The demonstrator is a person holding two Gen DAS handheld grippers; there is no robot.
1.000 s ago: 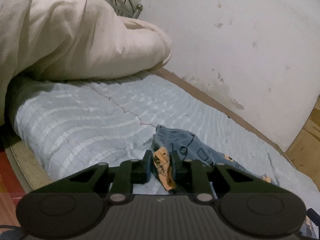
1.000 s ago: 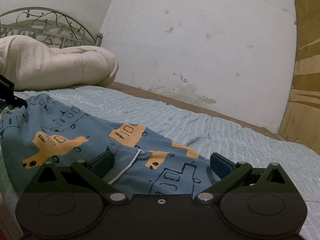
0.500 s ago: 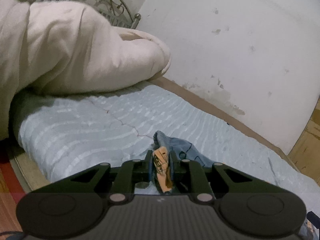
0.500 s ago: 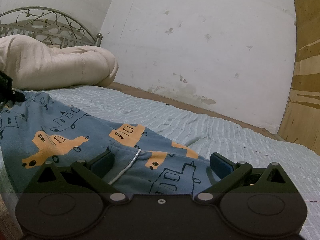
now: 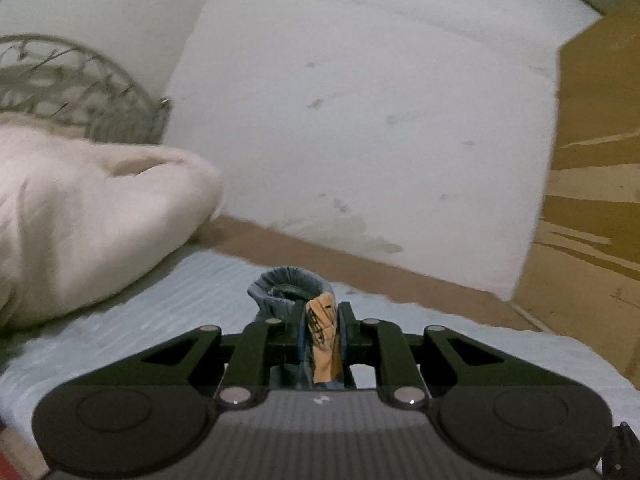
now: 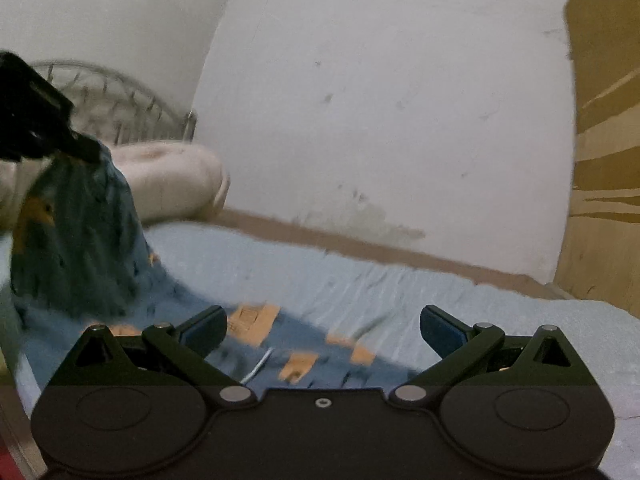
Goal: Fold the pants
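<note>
The pants (image 6: 256, 320) are blue with orange and dark vehicle prints and lie on the bed. My left gripper (image 5: 319, 328) is shut on a bunched leg end of the pants (image 5: 288, 292) and holds it raised above the bed. In the right wrist view the left gripper (image 6: 36, 120) shows at the upper left with the blue cloth (image 6: 80, 232) hanging from it. My right gripper (image 6: 323, 330) is open and empty, low over the waist part of the pants with its white drawstring (image 6: 256, 368).
The pale blue bed sheet (image 6: 400, 292) covers the mattress. A cream duvet (image 5: 80, 216) is heaped at the left by the metal headboard (image 5: 80, 92). A white wall (image 5: 360, 140) runs behind the bed, and a wooden panel (image 5: 592, 200) stands at the right.
My left gripper has lifted the pants leg end up off the bed and swung right. My right gripper stayed open and shifted slightly over the waist; both views are now blurred by motion.
</note>
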